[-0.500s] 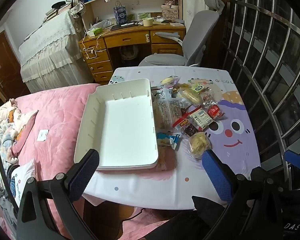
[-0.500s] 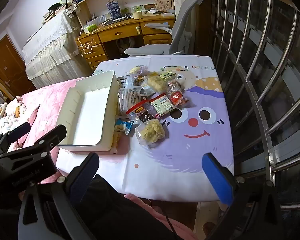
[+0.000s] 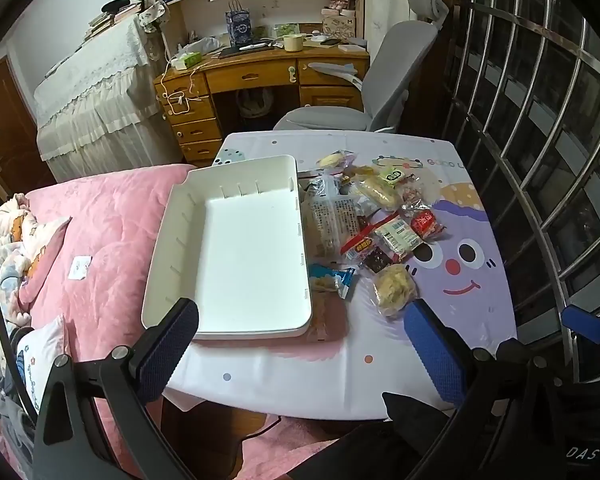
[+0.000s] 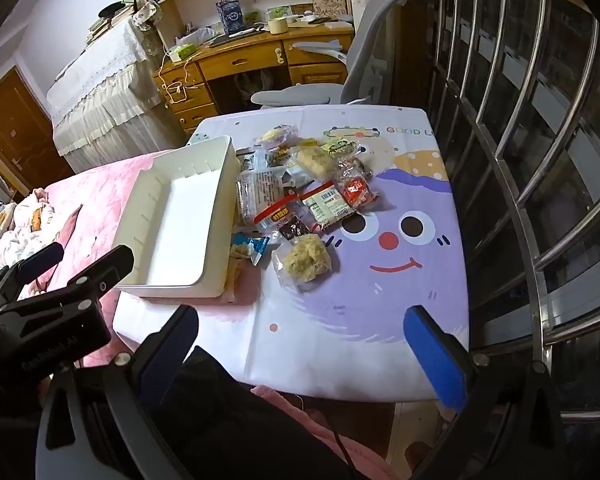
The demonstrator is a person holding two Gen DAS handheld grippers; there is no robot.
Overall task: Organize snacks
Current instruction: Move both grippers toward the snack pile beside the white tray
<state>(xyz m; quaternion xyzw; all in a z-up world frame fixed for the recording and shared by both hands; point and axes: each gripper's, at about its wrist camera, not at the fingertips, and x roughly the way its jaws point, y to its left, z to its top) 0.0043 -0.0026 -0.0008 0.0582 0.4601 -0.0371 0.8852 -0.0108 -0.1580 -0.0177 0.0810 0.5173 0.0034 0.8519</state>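
Both tools, left tool (image 3: 300,344) and right tool (image 4: 300,344), are hanging spread wide and empty over the worktop's (image 4: 364,336) near edge. The snack pile (image 4: 300,200) is lying ahead toward mid-worktop, beside the empty white tray (image 4: 172,216); the right tool is probably nearer.

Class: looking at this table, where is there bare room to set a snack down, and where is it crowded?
Free: inside the white tray; the tablecloth between the nearest bagged snack and the near edge. Crowded: the snack pile beside the tray.
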